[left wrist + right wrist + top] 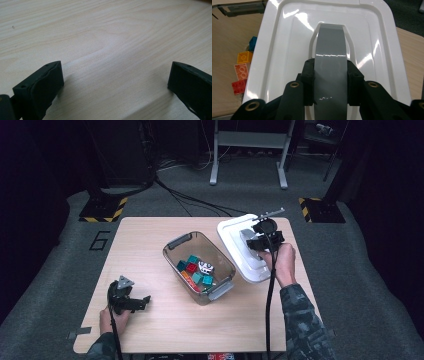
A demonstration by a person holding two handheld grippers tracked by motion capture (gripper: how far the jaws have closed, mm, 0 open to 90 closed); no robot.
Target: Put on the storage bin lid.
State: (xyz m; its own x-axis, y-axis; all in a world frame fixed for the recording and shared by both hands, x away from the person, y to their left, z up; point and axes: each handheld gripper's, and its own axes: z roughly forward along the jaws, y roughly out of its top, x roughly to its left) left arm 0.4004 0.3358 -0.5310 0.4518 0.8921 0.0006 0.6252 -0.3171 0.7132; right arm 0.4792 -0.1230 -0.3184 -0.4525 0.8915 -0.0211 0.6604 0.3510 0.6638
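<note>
A white plastic lid point(232, 232) with a grey handle point(247, 238) sits tilted at the table's right, just beside a clear bin point(171, 251). My right gripper point(260, 242) is shut on that handle. In the right gripper view the pads point(308, 75) press both sides of the grey handle point(330, 42), with the lid point(287, 37) spread out beneath. The bin holds several teal, red and orange bricks point(192, 268). My left gripper point(145, 301) rests near the table's front left, open, with only bare wood between its fingers point(45, 82).
The wooden table point(150, 235) has bare room at its left and front. Bricks point(242, 65) show through the bin wall to the lid's left in the right gripper view. Cables and a metal stand point(249, 150) stand on the floor beyond the table.
</note>
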